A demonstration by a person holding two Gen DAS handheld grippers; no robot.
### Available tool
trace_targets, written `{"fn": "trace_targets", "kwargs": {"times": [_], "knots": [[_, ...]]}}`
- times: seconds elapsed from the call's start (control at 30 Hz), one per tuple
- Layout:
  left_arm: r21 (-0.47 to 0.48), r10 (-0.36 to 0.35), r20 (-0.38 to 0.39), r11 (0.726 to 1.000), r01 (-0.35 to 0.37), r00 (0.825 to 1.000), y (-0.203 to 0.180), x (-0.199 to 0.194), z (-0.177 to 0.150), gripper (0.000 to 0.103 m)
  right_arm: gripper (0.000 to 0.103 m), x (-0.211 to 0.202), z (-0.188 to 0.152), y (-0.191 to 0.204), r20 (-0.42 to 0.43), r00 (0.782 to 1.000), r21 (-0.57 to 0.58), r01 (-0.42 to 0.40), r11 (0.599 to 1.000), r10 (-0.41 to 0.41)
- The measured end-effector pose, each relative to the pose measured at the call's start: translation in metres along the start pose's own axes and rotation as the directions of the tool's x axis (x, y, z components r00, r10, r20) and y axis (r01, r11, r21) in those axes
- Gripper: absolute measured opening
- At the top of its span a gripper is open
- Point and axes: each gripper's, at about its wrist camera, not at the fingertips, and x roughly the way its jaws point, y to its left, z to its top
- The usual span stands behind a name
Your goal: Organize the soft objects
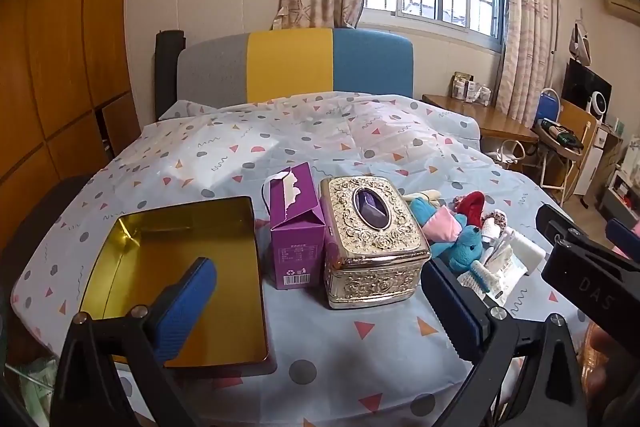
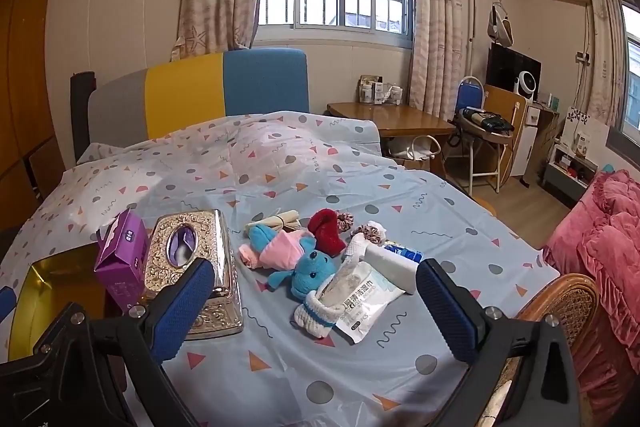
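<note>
Toys ahead — beyond open jaws

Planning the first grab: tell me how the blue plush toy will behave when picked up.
The blue plush toy looks stuffed, so it will probably squash between the pads and feel light. Its limbs may dangle. The pink cloth lies against it and could drag along.

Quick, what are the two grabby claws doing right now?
Left gripper: open, holding nothing.
Right gripper: open, holding nothing.
</note>
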Motion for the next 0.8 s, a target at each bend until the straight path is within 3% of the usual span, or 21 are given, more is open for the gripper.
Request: {"fn": "trace_targets", "kwargs": {"times": [0.8], "knots": [[-0.005,0.004,-0.024,1.0,-0.004,1.0,0.002,0.008,-0.003,0.103,0.103,0.012,-0.007,-0.001,-0.021,1.0,0.004,0.001,1.0,-0.001]]}}
